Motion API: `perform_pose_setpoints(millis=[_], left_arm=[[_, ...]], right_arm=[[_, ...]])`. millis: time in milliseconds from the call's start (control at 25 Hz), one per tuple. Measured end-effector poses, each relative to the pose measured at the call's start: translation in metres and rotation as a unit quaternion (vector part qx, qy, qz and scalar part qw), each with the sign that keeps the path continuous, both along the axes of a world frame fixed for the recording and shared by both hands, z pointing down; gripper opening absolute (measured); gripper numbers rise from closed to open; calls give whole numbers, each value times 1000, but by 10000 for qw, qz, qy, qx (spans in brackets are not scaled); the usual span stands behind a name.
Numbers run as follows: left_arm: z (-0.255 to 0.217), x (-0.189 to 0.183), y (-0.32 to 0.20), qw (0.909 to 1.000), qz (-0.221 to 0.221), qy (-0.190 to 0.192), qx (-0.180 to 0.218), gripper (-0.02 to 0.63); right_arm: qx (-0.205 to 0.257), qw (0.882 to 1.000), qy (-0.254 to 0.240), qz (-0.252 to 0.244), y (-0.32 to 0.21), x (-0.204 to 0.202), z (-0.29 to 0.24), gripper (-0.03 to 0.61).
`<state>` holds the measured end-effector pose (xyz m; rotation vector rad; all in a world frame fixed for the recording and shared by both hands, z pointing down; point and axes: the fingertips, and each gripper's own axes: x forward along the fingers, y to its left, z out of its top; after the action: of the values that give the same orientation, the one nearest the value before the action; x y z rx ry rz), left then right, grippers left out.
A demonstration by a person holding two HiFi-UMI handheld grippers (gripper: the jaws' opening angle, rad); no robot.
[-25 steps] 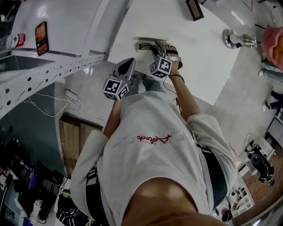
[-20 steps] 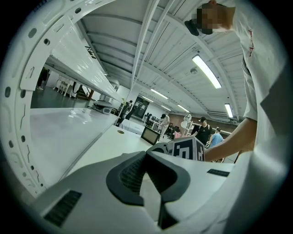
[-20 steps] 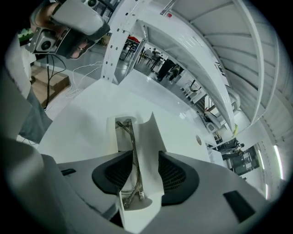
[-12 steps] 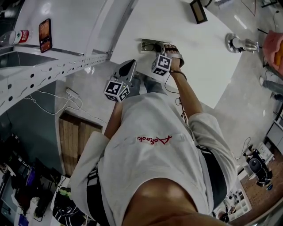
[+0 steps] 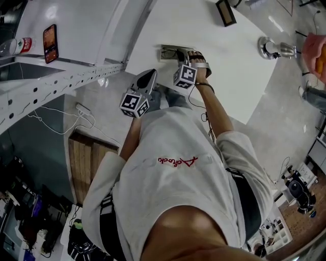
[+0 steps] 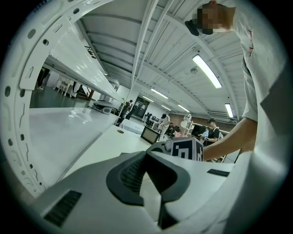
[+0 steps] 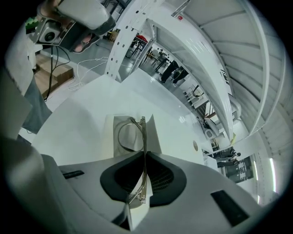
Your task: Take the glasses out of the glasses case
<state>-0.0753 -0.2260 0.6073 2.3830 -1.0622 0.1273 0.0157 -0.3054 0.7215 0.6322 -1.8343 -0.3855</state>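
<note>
Nearest the person, the left tongs (image 6: pixel 146 153) hang at the near edge of the worktop (image 5: pixel 224 76). Their jaws are together with nothing between them, and they are well clear of the case.

Just beyond, the right tongs (image 7: pixel 144 153) point steeply down. Their jaws have just been closing and are now clamped on the glasses (image 7: pixel 143 132). The frame stands edge-on between the pads and runs from deep in the jaws out past the tips. The glasses are therefore in the right tongs' grip, directly above the open glasses case (image 7: pixel 153 137). I cannot tell whether their far end touches the lining.

The glasses have a clear, pale plastic frame with a thin rim curving off to the left around one lens. They look very light, but also thin and springy, and the smooth plastic is probably slippery. A hard squeeze or a twist could bend them or let them pivot. The sturdier frame bar, where they are pinched now, seems the best place to hold them, keeping off the lens. A slow, straight lift should suit.

The case is pale grey and lies flat, its flaps spread on the white worktop. Farther back, near the far edge, stands a dark-framed panel (image 5: pixel 224 11).
</note>
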Motion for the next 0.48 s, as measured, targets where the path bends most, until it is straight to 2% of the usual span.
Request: perform_pose_setpoints(millis=[240, 360, 480], left_arm=[[-4, 4, -2, 10000, 30, -16, 63, 0], [-6, 7, -3, 9999, 32, -42, 94, 0], [-7, 12, -2, 9999, 19, -62, 106, 0]], right_arm=[[264, 9994, -228, 81, -3, 1, -24, 20], [269, 9957, -786, 415, -6, 3, -40, 20], [241, 9840, -1548, 854, -12, 6, -58, 20]])
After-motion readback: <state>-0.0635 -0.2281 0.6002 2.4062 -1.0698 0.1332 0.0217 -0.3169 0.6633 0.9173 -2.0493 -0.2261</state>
